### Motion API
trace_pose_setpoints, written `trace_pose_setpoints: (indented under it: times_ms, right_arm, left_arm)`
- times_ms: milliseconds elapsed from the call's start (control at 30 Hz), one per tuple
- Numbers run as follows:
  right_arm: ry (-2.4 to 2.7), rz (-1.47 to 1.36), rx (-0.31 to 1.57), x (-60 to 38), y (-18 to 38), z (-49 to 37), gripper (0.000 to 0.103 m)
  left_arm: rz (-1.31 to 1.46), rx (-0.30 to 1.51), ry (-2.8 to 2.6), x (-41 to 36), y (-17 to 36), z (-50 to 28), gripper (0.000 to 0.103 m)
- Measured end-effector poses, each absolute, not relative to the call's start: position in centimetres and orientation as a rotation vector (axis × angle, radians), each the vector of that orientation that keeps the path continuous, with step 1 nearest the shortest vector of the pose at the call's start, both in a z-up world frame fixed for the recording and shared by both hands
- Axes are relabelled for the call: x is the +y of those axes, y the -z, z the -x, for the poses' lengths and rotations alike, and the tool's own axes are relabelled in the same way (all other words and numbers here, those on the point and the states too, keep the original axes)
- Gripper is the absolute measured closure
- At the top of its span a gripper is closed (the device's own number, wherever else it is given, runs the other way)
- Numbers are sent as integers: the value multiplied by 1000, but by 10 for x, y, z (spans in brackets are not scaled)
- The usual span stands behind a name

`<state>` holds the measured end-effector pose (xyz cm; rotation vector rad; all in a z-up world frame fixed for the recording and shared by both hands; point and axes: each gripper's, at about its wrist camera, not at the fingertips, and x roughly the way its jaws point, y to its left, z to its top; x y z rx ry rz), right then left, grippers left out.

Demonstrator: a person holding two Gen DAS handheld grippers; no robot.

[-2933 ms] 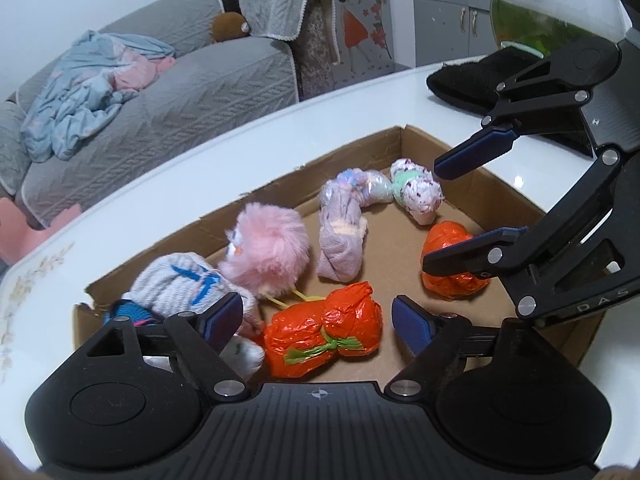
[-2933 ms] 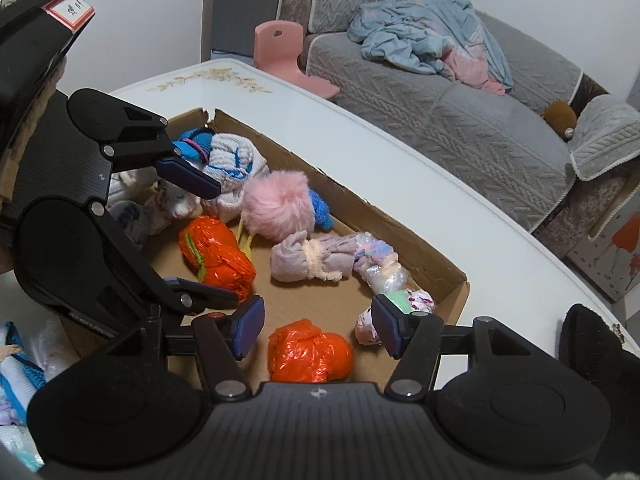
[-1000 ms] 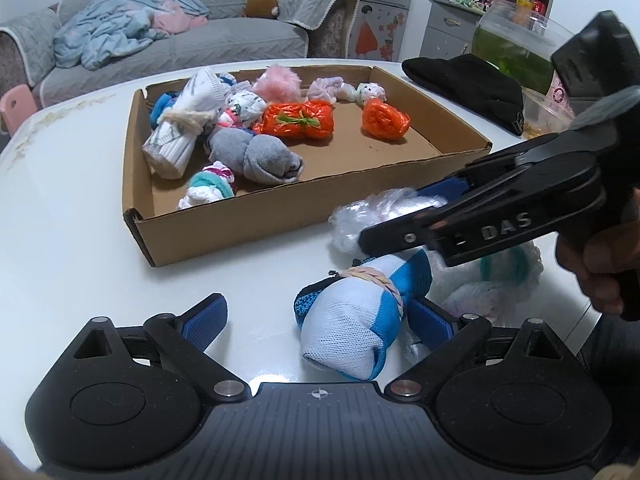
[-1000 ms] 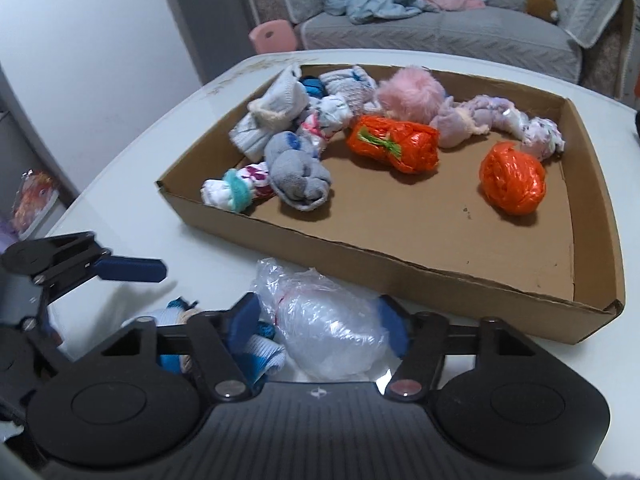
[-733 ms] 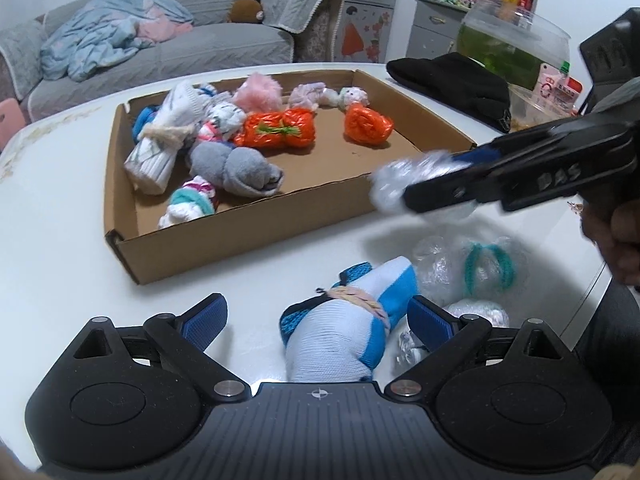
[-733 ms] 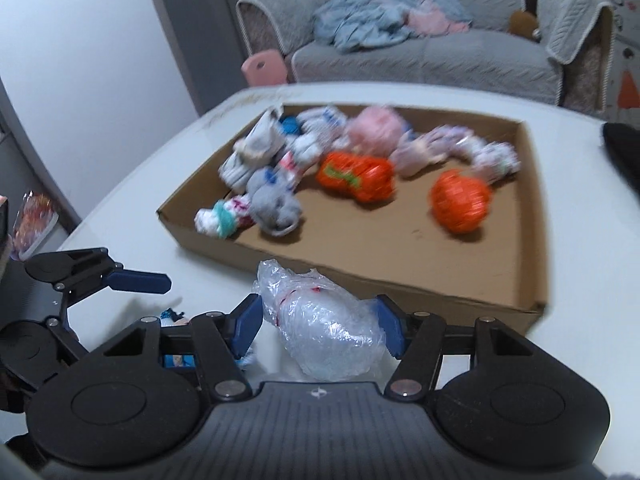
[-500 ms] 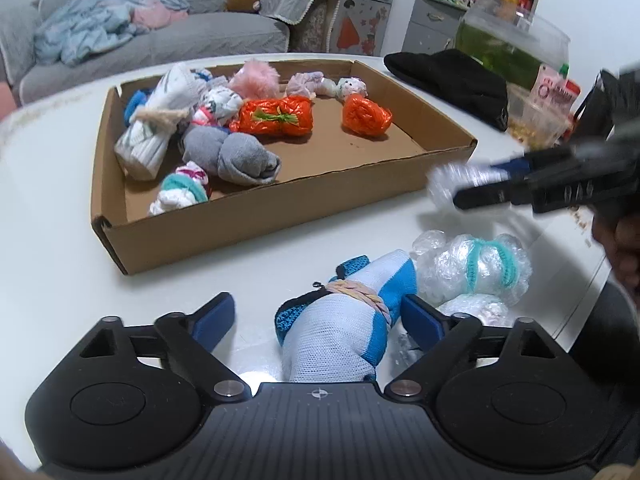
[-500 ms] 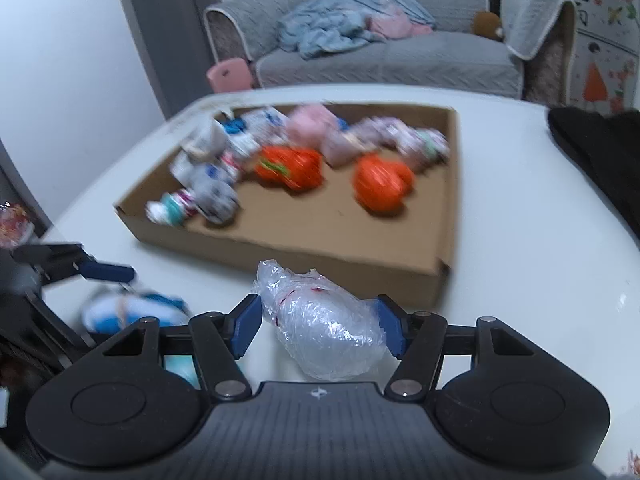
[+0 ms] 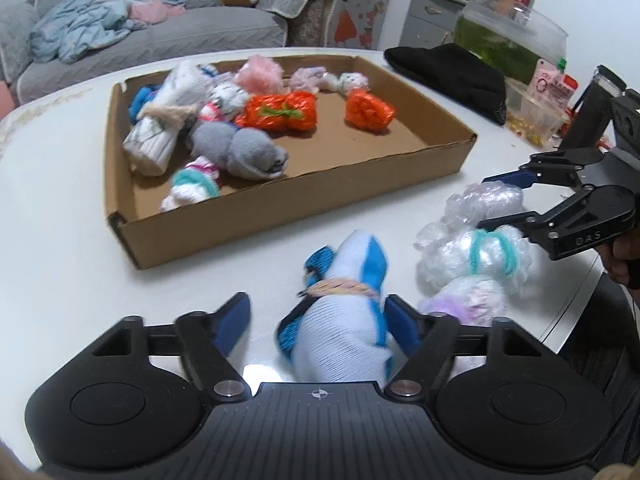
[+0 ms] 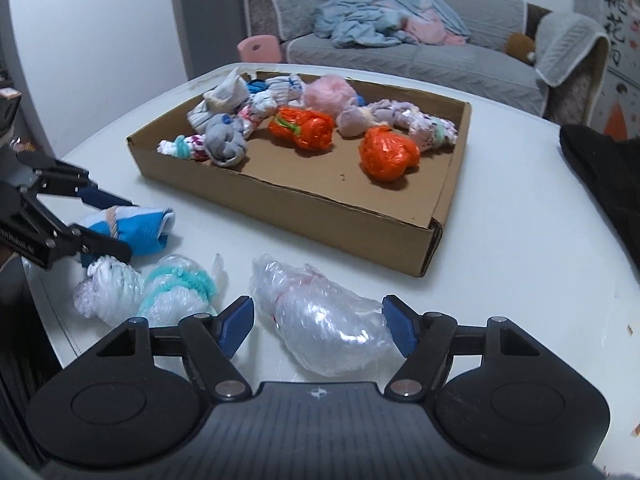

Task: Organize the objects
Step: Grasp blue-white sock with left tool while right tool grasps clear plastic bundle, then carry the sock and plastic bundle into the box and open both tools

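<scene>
A blue-and-white sock bundle (image 9: 340,320) lies on the white table between the fingers of my left gripper (image 9: 316,326). Its jaws are closing; the right pad touches the sock and the left pad stands clear. A clear plastic bundle (image 10: 324,328) rests on the table between the fingers of my right gripper (image 10: 318,328). Those jaws are opening, with a gap on the left side. The cardboard box (image 9: 280,220) beyond holds several rolled socks and two orange bundles. In the right wrist view the left gripper (image 10: 128,228) straddles the sock bundle (image 10: 132,228).
A plastic bundle tied with teal yarn (image 9: 480,256) and a purplish wrapped one (image 9: 468,298) lie right of the sock. A black cloth (image 9: 448,76), a fish tank (image 9: 508,36) and a snack tub stand at the back right. The table edge (image 9: 580,300) is close.
My right gripper carried the clear plastic bundle rightward from in front of the box, set it down by the teal-tied bundle and widened its jaws. My left jaws narrowed around the sock.
</scene>
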<state>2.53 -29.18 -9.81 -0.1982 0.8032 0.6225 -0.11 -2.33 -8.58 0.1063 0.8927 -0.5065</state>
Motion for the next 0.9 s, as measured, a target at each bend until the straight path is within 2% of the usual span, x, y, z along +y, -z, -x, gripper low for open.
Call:
trace_pose_setpoints:
  times_ms: [200, 300, 333, 367, 400, 500, 900]
  right_arm:
    - [-637, 280, 802, -288, 106, -20, 36]
    - [-647, 271, 793, -290, 105, -18, 40]
    - [-648, 266, 787, -290, 104, -18, 42]
    - [-651, 262, 785, -290, 104, -18, 47]
    - [-654, 256, 783, -291, 104, -17, 56]
    - [-655, 251, 775, -292, 103, -16, 64]
    - [-639, 202, 695, -311, 55, -21, 64]
  left_arm:
    - [-150, 894, 499, -28, 86, 2, 28]
    - [-155, 887, 506, -32, 86, 1, 36]
    - [-157, 883, 511, -33, 85, 1, 44]
    - [-159, 880, 514, -34, 85, 2, 46]
    - [-162, 879, 512, -35, 85, 3, 47]
    - [-157, 877, 515, -34, 84, 6, 49]
    - [-149, 808, 483, -24, 42, 2, 49]
